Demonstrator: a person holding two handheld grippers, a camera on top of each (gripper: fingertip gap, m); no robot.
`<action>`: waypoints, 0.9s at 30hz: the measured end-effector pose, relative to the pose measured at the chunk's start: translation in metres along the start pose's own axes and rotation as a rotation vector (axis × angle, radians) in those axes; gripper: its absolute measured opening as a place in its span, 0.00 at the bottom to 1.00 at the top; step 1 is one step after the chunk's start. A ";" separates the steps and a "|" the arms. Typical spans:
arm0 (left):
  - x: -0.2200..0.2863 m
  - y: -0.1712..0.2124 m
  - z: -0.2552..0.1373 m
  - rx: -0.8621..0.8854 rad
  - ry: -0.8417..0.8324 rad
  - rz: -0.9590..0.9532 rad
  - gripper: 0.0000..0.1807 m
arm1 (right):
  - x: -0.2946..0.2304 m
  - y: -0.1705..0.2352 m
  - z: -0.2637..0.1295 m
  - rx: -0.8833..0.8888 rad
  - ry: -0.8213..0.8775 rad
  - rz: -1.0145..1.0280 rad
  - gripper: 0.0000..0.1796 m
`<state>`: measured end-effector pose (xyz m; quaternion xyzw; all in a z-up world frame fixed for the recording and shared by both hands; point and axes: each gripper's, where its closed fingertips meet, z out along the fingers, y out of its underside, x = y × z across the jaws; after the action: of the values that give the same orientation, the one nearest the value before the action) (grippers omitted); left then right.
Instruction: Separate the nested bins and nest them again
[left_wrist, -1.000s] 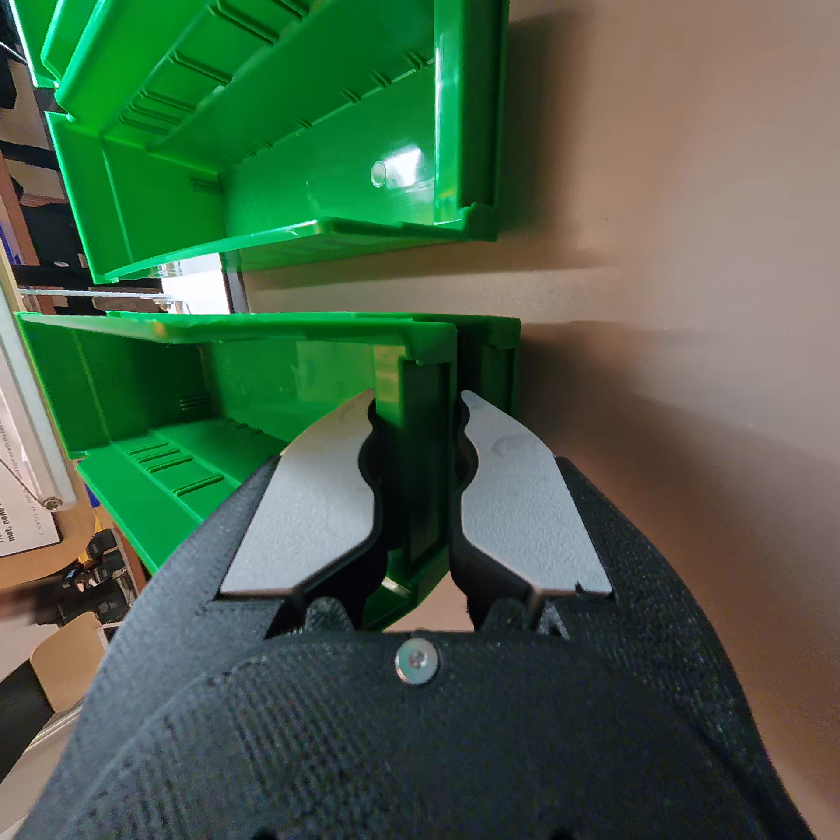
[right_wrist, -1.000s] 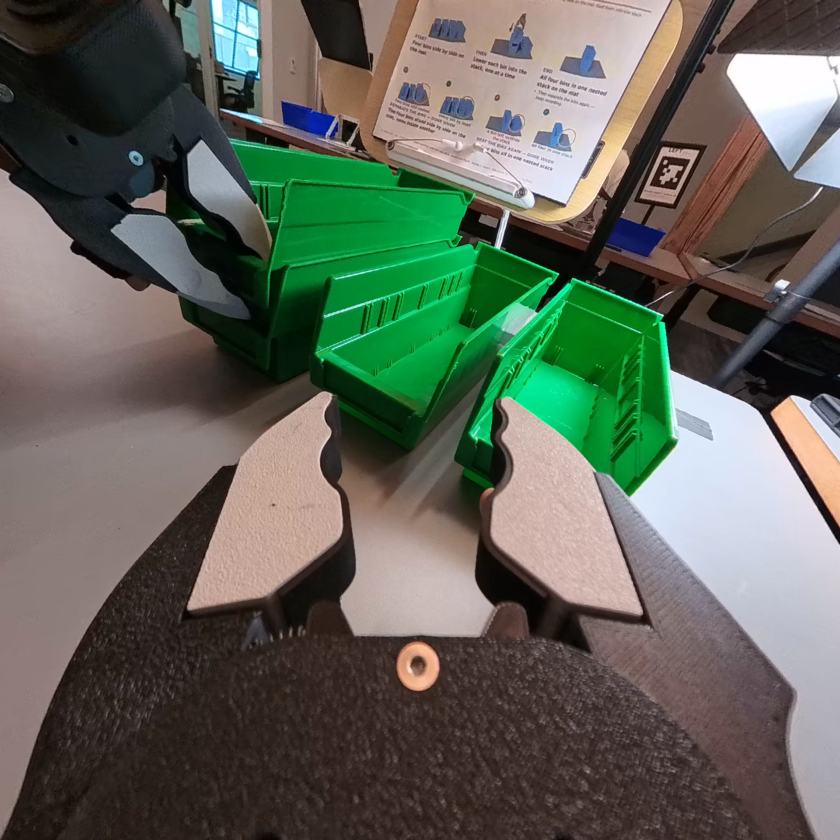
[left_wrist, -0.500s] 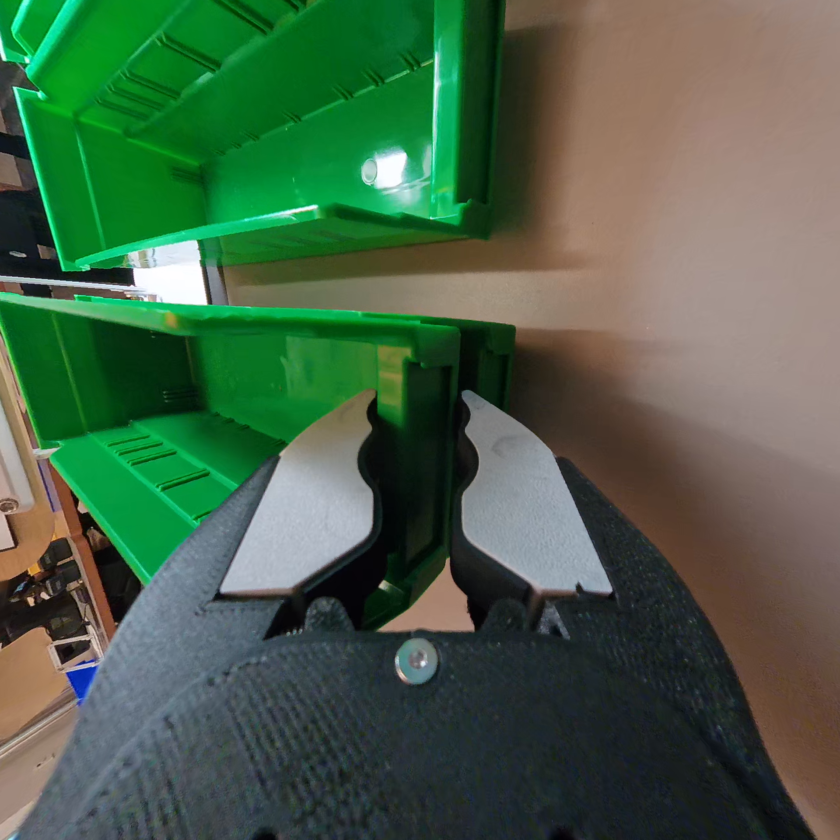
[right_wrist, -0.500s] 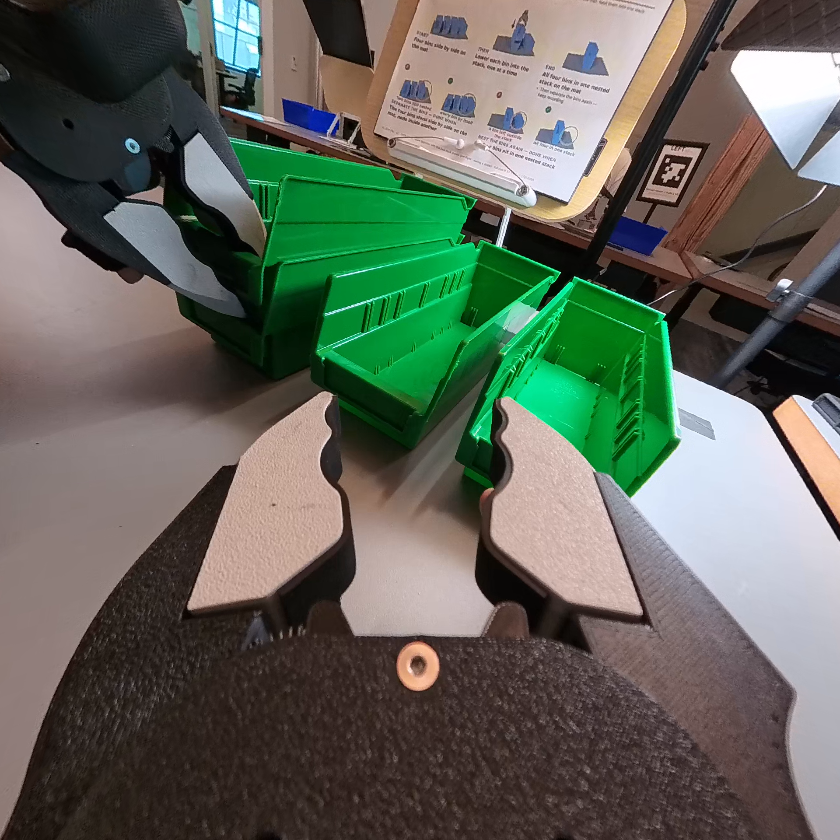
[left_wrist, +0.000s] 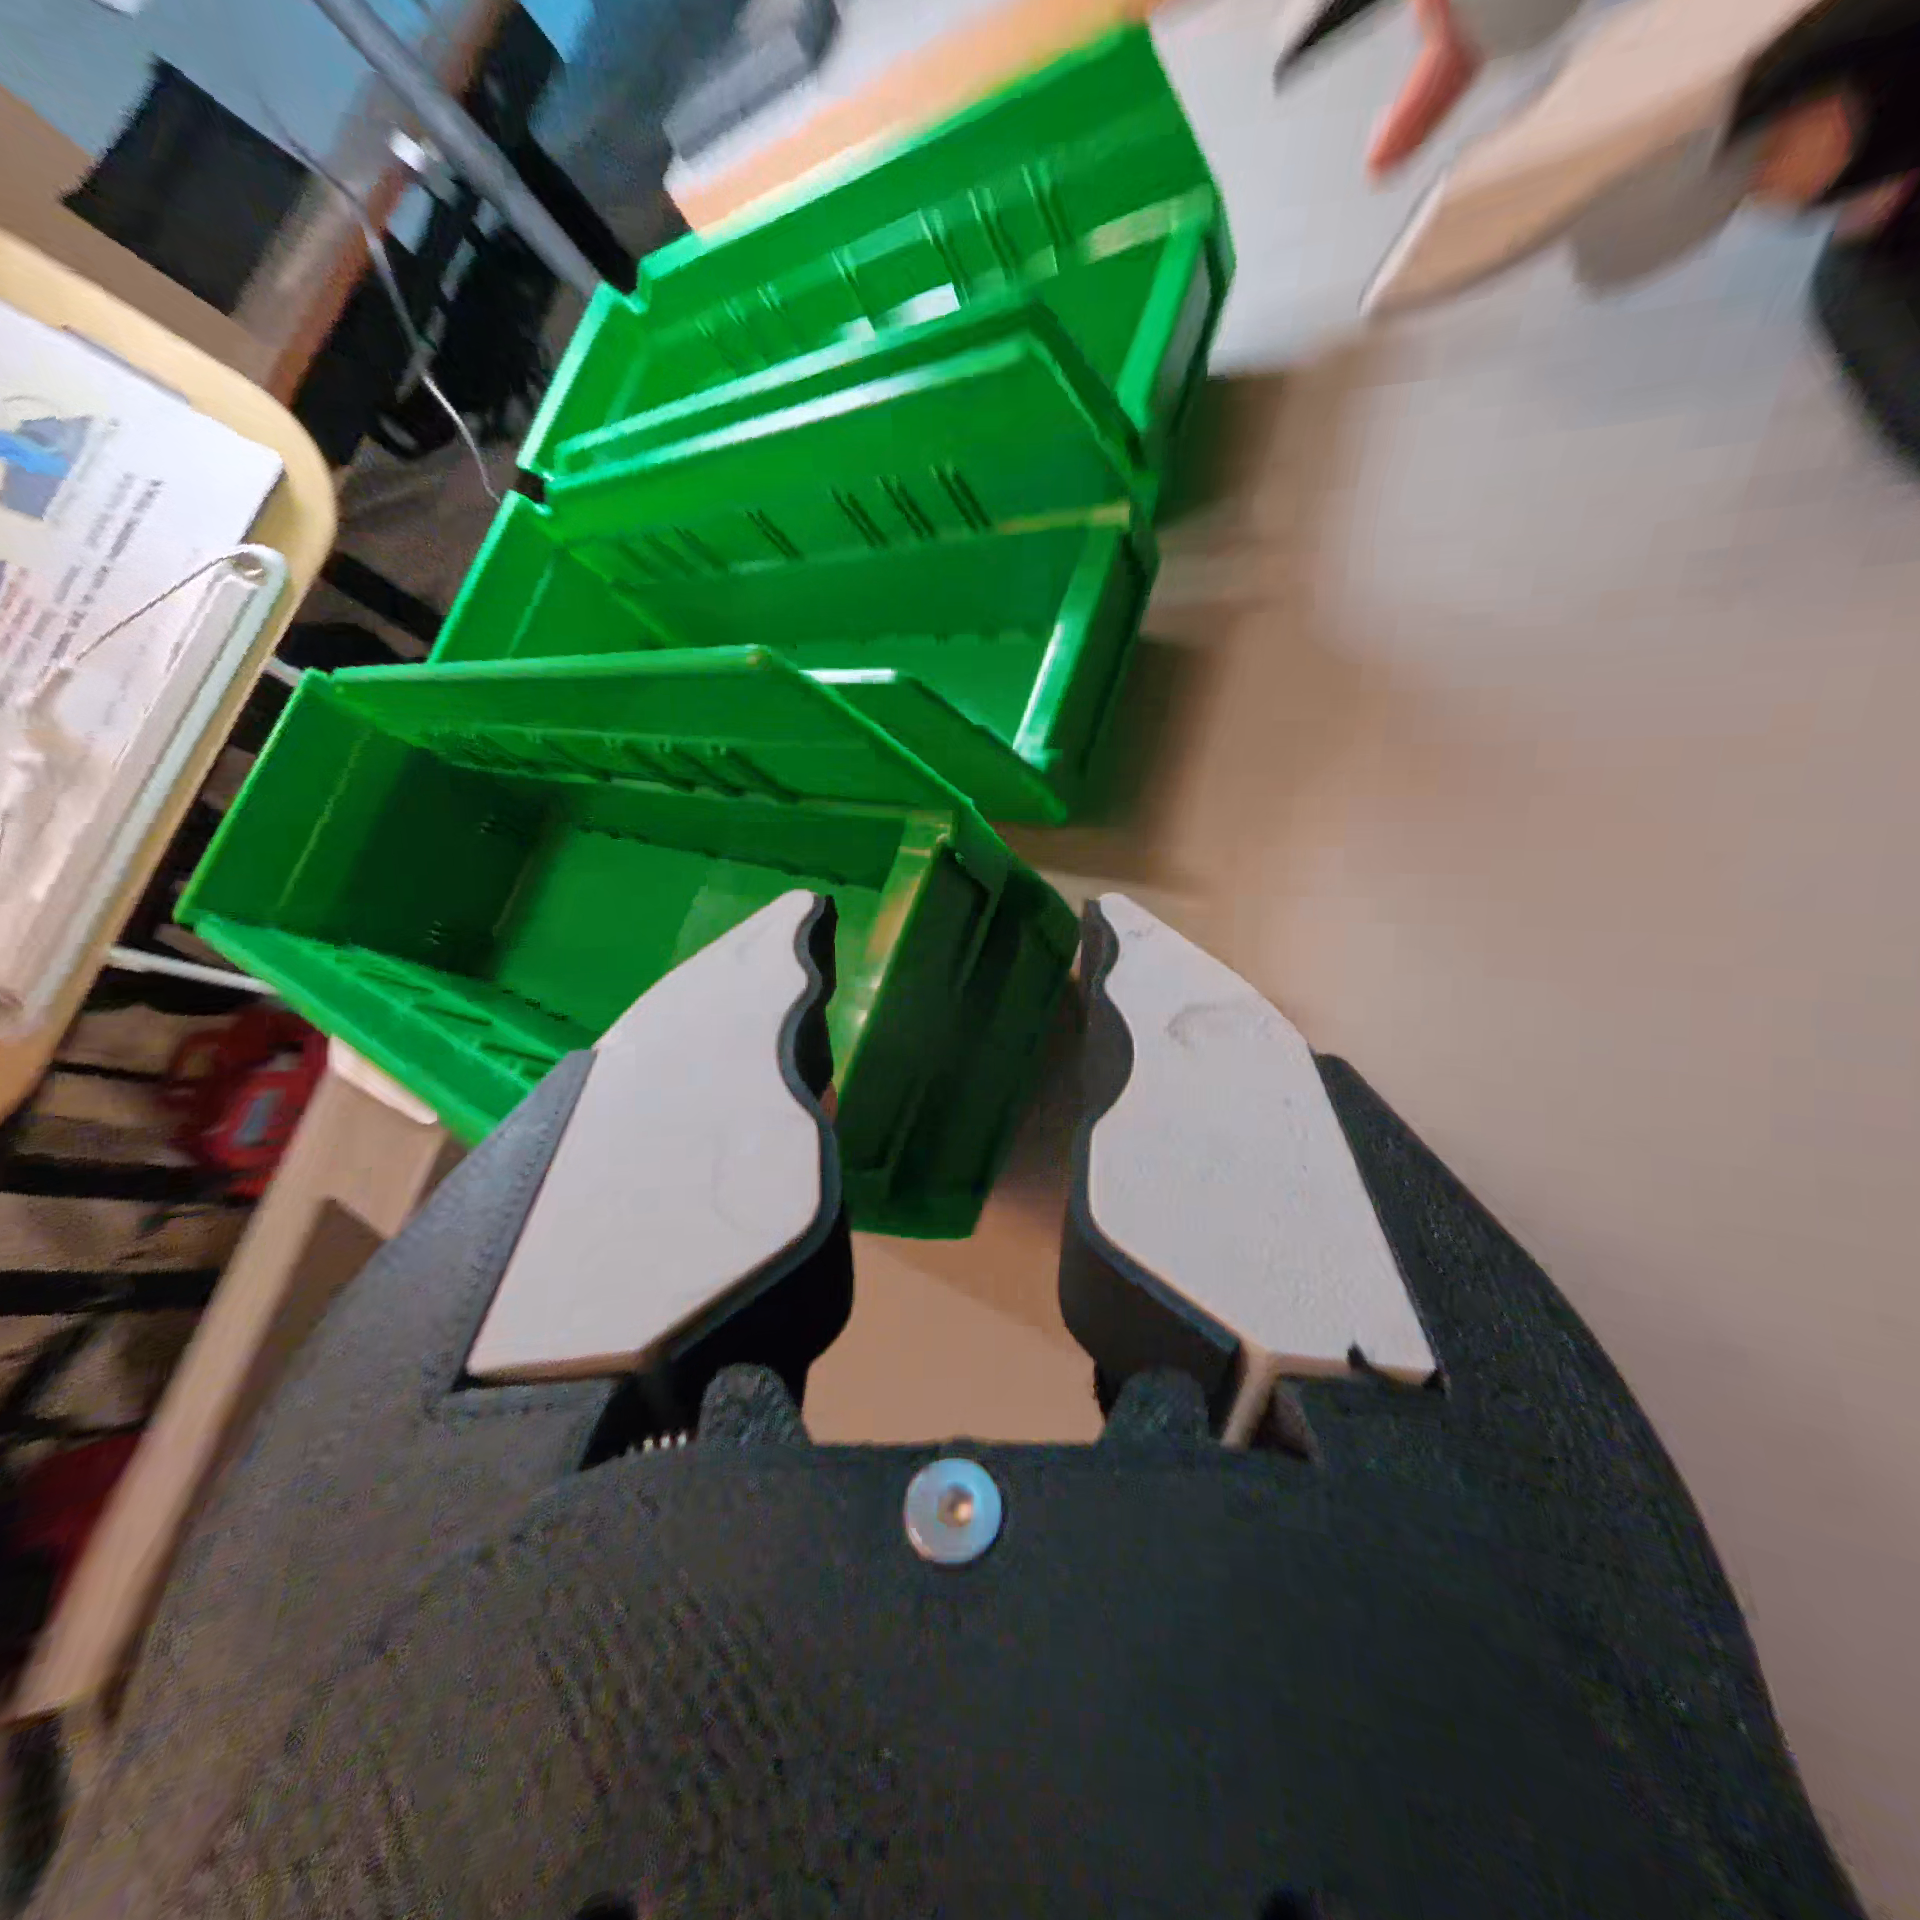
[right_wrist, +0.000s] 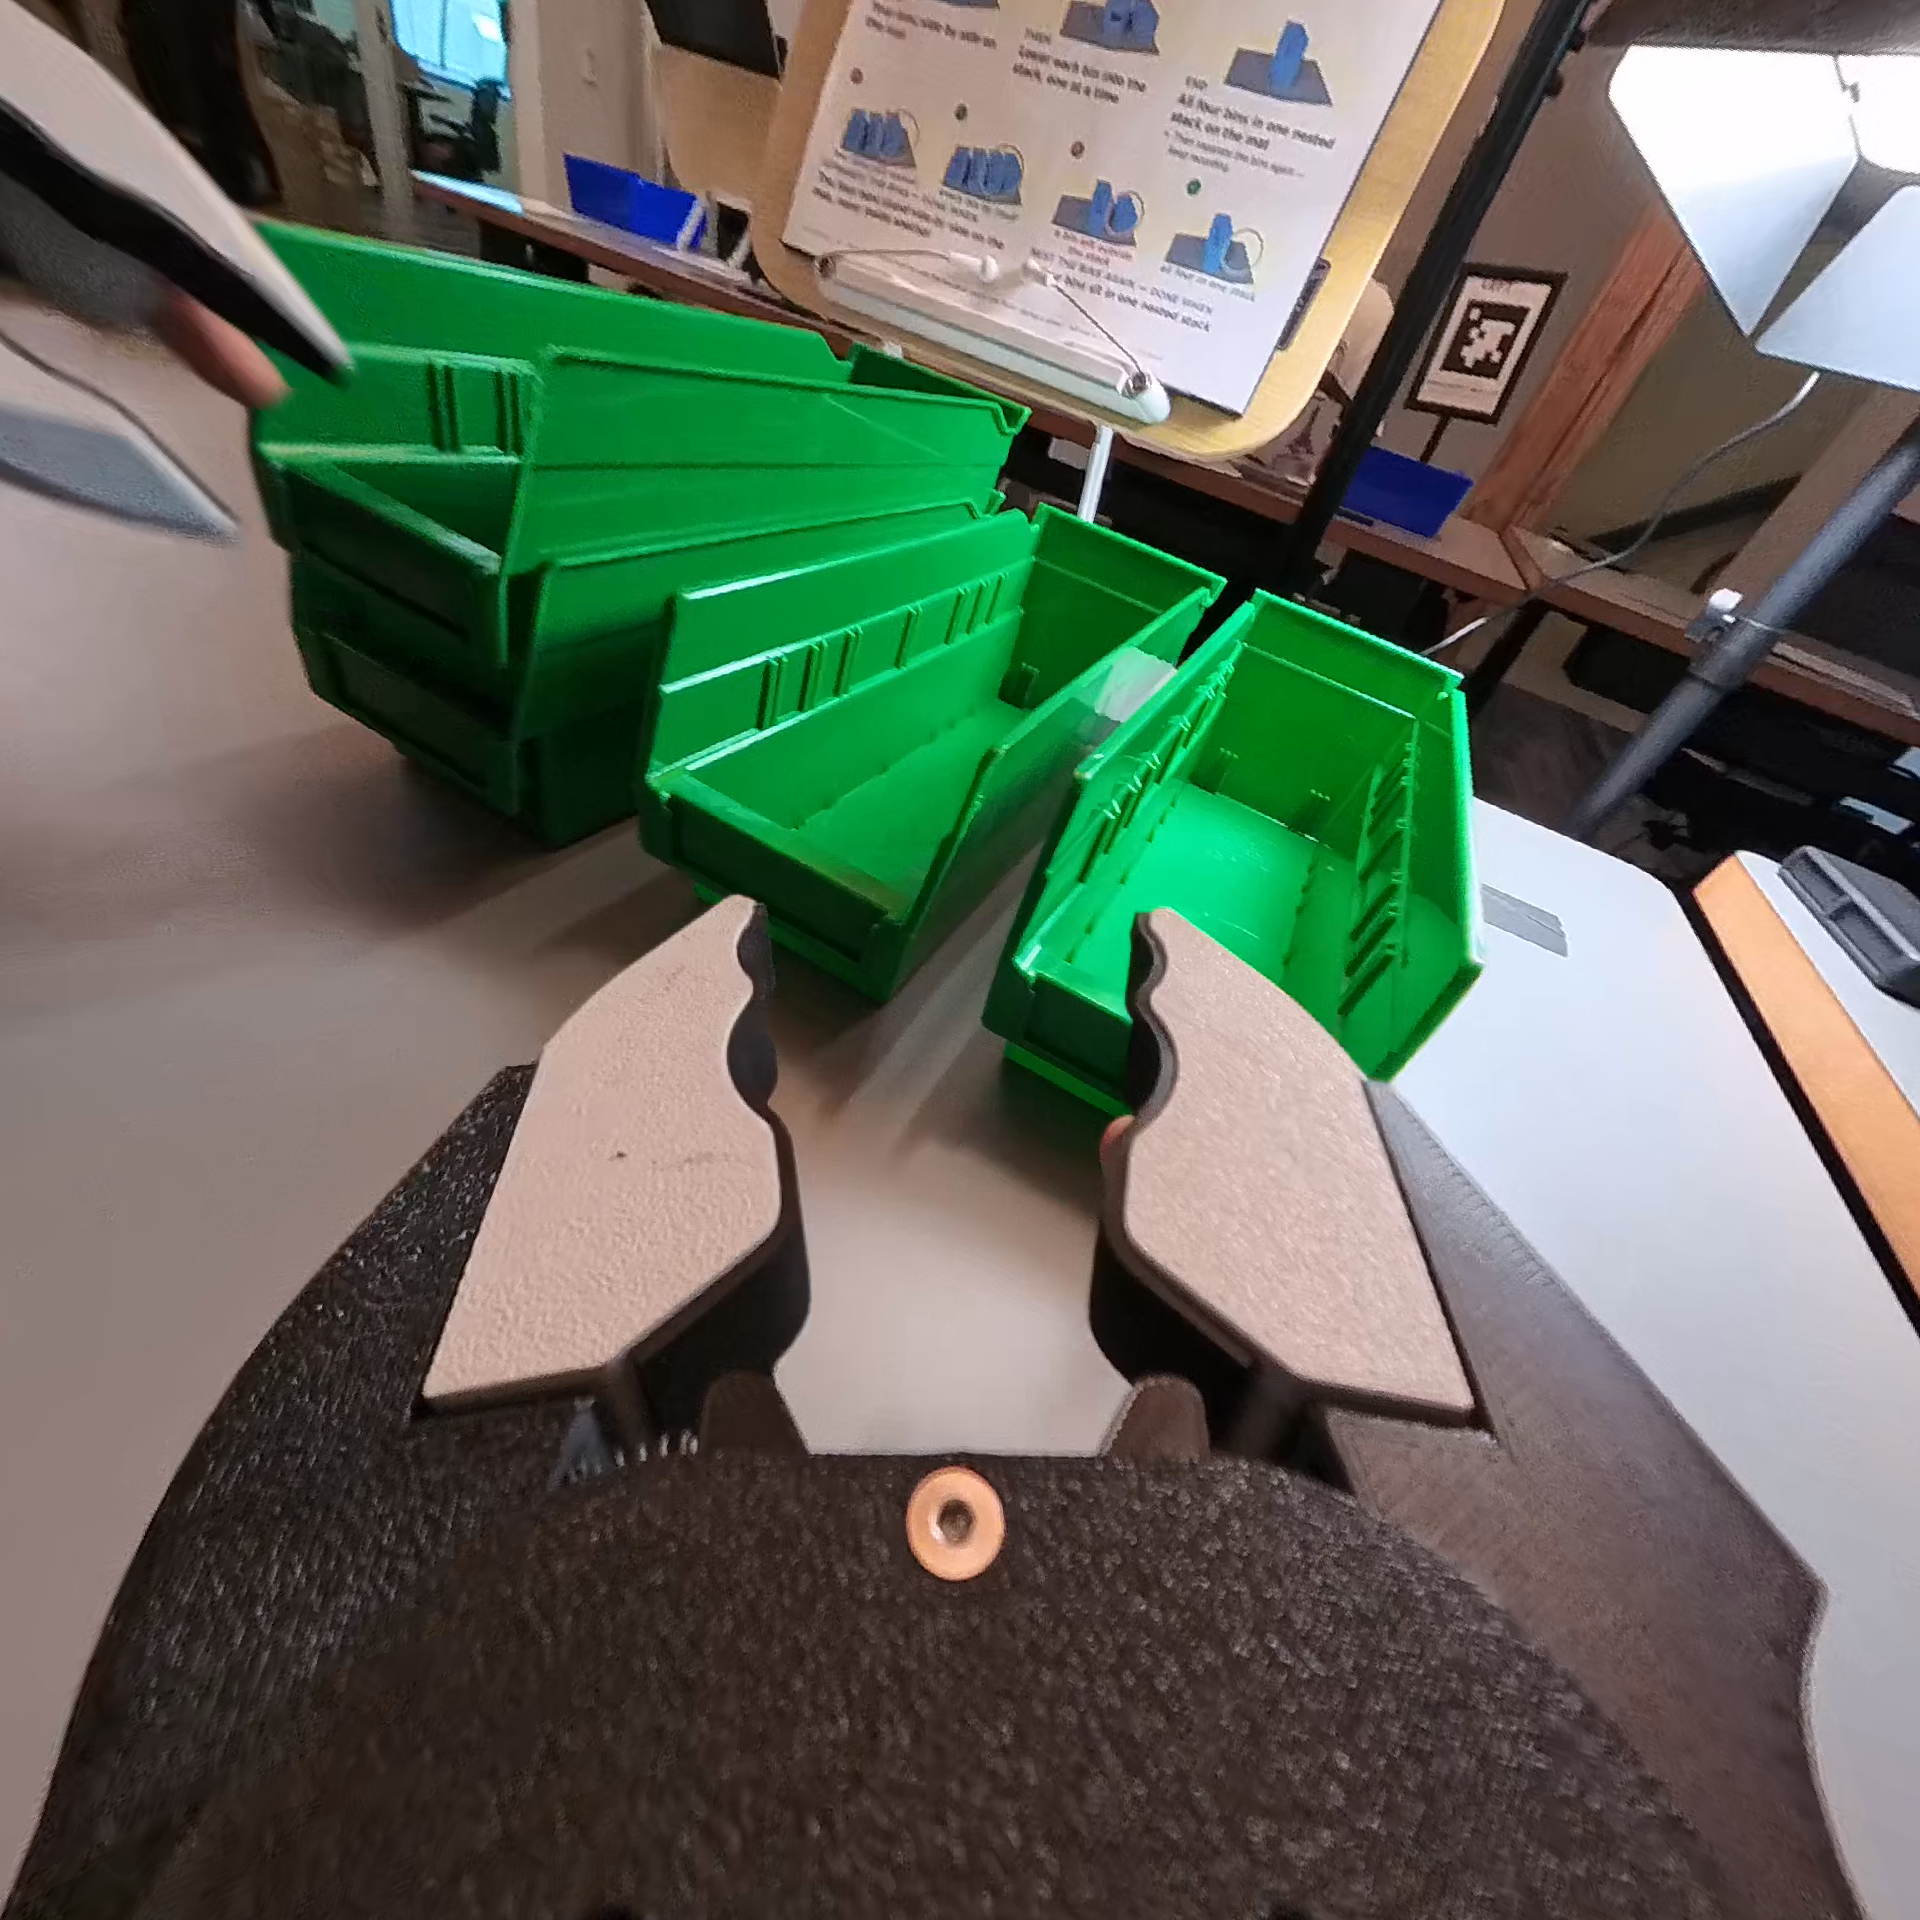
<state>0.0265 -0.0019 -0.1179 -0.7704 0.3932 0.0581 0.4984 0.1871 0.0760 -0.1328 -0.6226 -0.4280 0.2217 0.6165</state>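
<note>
The left gripper (left_wrist: 956, 1049) was released, its fingers (left_wrist: 665, 1143) spread on either side of the front wall of the stack (right_wrist: 540, 540), where one bin sat nested, a little tilted, in another. The right gripper (right_wrist: 951, 1039) was also released and held nothing; it hung low over the worktop (right_wrist: 208, 987). Just ahead of it stood the middle bin (right_wrist: 883, 790) and the right bin (right_wrist: 1278, 852), side by side, with their long axes running away from the fingers. The right bin was nearest to the right gripper, so this one would probably be taken next.
</note>
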 end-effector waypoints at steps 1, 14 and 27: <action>-0.003 -0.001 -0.011 0.066 -0.010 -0.070 0.25 | 0.005 0.003 0.002 -0.020 0.012 -0.014 0.36; -0.036 0.114 -0.108 0.151 -0.253 -0.451 0.25 | 0.045 0.088 0.054 -0.616 -0.377 -0.694 0.39; -0.026 0.127 -0.120 0.208 -0.258 -0.476 0.23 | 0.056 0.093 0.068 -0.794 -0.412 -0.846 0.16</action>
<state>-0.1123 -0.1098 -0.1374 -0.7721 0.1385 -0.0038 0.6202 0.1869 0.1722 -0.2176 -0.5253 -0.7981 -0.1025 0.2766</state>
